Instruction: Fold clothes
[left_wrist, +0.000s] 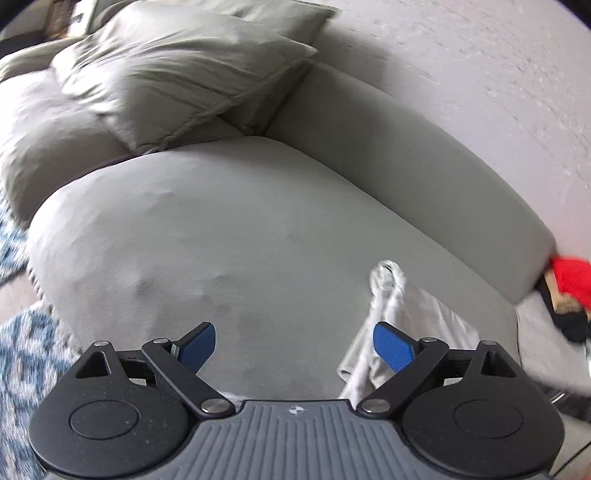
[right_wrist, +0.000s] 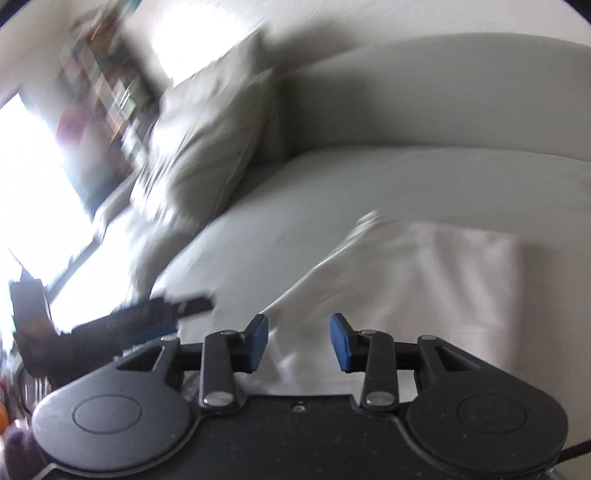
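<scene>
Both claws are empty: left claw (left_wrist: 293, 347) wide, right claw (right_wrist: 299, 341) narrower above the white garment (right_wrist: 424, 280) on the sofa (left_wrist: 221, 229). I'd pinch a flat edge before folding.

The broad grey fabric sofa seat cushion (left_wrist: 229, 236) is lying bare across its middle and left part, offering open passage ahead of the left gripper (left_wrist: 295, 347), whose jaws are standing wide with nothing between them. A crumpled white cloth garment (left_wrist: 399, 314) is occupying the right side of the seat. Two grey-green square throw pillows (left_wrist: 173, 77) are blocking the far left corner. The padded grey sofa backrest (left_wrist: 406, 166) is closing off the rear. A red and black object (left_wrist: 569, 291), blurred, is sitting at the right edge.
</scene>
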